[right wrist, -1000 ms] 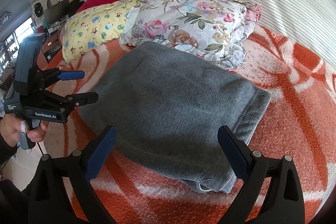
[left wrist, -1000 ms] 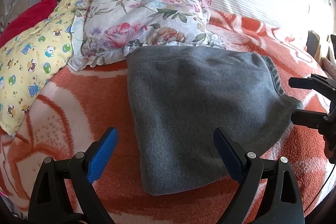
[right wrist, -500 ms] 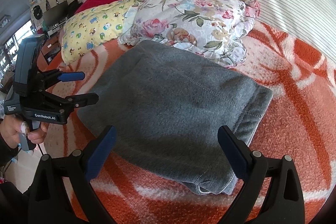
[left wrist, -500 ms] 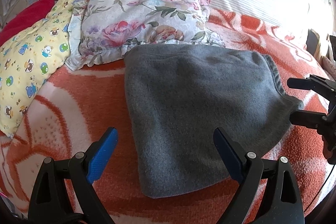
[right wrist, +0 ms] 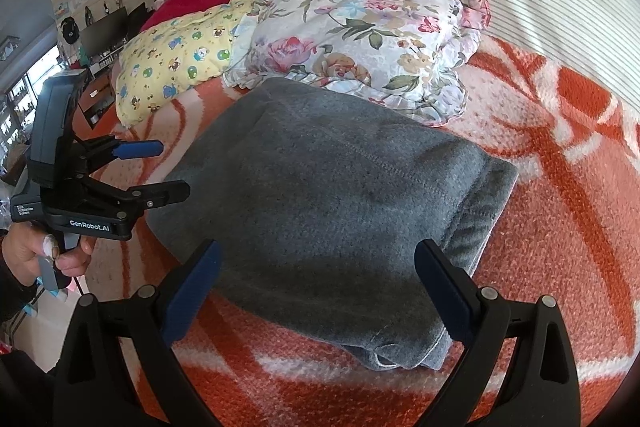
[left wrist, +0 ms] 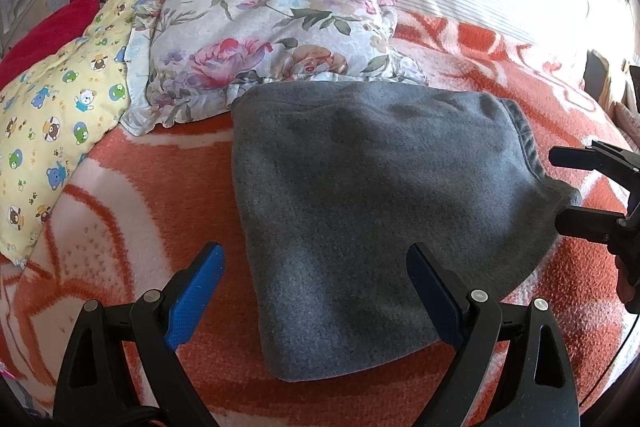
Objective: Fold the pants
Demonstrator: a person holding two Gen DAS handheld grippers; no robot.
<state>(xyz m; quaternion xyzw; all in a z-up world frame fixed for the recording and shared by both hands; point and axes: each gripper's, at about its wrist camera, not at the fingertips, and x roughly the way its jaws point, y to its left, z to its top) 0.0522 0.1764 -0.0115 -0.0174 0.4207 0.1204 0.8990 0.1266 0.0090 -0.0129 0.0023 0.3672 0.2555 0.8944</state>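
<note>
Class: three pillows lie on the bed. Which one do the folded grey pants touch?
The floral pillow: the pants overlap its frilled front edge; the yellow one and red one lie apart.

the pants (left wrist: 372, 203) are gray and soft and fuzzy, like fleece. they are folded up into a thick flat bundle with a few layers. they lie flat on the orange and white blanket (left wrist: 152, 187). the far edge touches the flower pillow (left wrist: 272, 39). one side is a smooth round fold. on the other side you can see the stacked edges and a stitched hem (right wrist: 400, 347). a line of stitches runs across the top.
</note>
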